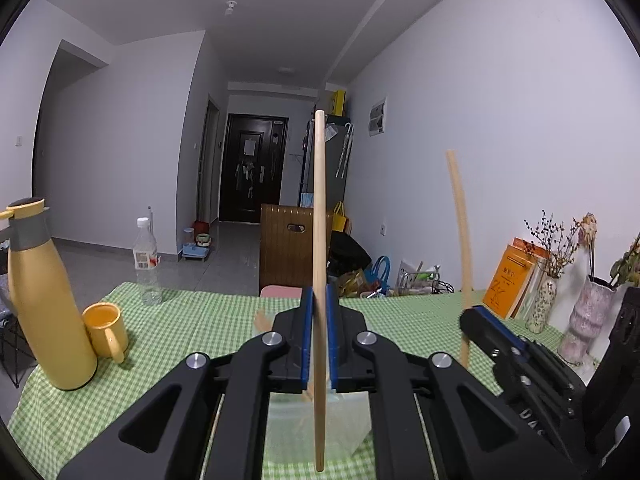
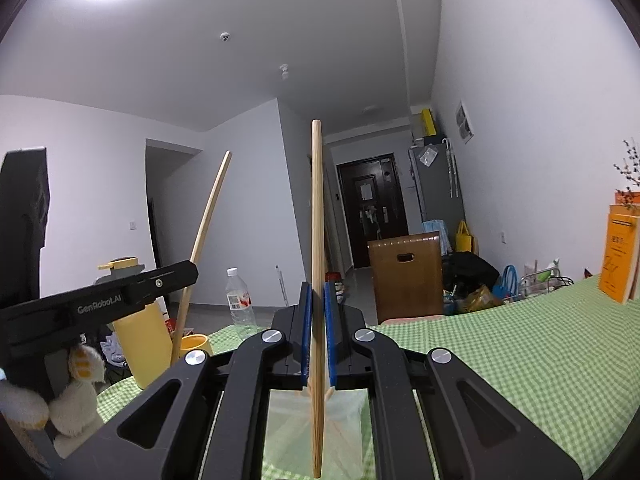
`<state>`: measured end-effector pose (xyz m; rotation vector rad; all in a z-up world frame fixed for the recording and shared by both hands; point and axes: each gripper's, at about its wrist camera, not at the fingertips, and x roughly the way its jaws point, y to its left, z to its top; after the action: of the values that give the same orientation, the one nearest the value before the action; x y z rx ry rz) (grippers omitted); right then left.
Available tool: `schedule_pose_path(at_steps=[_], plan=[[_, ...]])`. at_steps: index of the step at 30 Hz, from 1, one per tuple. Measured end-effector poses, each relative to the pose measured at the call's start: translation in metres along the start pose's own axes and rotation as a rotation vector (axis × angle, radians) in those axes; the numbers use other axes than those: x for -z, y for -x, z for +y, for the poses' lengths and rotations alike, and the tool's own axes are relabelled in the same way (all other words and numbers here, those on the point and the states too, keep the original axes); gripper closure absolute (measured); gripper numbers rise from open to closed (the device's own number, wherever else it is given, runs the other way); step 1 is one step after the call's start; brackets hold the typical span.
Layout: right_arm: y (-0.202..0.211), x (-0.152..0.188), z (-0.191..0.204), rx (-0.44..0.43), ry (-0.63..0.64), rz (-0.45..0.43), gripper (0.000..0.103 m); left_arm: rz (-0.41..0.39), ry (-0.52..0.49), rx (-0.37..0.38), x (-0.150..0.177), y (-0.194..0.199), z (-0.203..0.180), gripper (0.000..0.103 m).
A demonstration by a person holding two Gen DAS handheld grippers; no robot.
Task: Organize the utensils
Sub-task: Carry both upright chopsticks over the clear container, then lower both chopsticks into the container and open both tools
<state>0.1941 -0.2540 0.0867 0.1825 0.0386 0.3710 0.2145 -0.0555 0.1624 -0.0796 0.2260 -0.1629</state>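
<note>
My left gripper (image 1: 319, 312) is shut on a wooden chopstick (image 1: 319, 220) held upright, its lower end over a clear plastic container (image 1: 344, 432) on the green checked tablecloth. My right gripper (image 2: 318, 308) is shut on a second wooden chopstick (image 2: 317, 240), also upright, over the same clear container (image 2: 292, 432), which holds more wooden sticks. The right gripper and its chopstick (image 1: 460, 232) show at the right of the left wrist view. The left gripper's chopstick (image 2: 204, 236) shows at the left of the right wrist view.
A yellow bottle (image 1: 44, 300), a yellow mug (image 1: 105, 330) and a clear water bottle (image 1: 146, 260) stand at the table's left. Orange books (image 1: 510, 280) and vases of dried flowers (image 1: 544, 300) stand at the right by the wall. A wooden chair (image 1: 294, 248) is behind the table.
</note>
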Motion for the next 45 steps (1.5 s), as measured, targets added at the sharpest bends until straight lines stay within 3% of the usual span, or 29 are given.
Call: schedule_pose_path(at_steps=[14,25,36,38,39,41,42,44,45], plan=[[-0.071,-0.018,-0.015,-0.039,-0.061,0.052,0.097,-0.027,0.053,-0.034,-0.019,-0.065,0.009,0.099],[-0.107,0.011,-0.023,-0.006,-0.055,0.133,0.097,0.059,0.101,-0.068,0.016,-0.120,0.021,0.099],[-0.103,0.030,-0.023,-0.011,-0.028,0.206,0.095,0.126,0.108,-0.075,0.051,-0.120,0.037,0.098],[-0.098,0.032,-0.025,-0.001,-0.026,0.214,0.075,0.131,0.112,-0.071,0.051,-0.113,0.041,0.098],[-0.092,0.033,-0.028,0.001,-0.034,0.217,0.057,0.132,0.113,-0.069,0.052,-0.107,0.044,0.096],[-0.080,0.034,-0.031,0.011,-0.037,0.213,0.053,0.125,0.109,-0.076,0.051,-0.094,0.049,0.085],[-0.076,0.035,-0.032,0.017,-0.038,0.213,0.051,0.121,0.106,-0.078,0.050,-0.088,0.049,0.073],[-0.066,0.036,-0.035,0.030,-0.050,0.211,0.038,0.111,0.099,-0.079,0.049,-0.074,0.052,0.059],[-0.059,0.035,-0.036,0.036,-0.059,0.207,0.027,0.104,0.092,-0.077,0.048,-0.064,0.053,0.051]])
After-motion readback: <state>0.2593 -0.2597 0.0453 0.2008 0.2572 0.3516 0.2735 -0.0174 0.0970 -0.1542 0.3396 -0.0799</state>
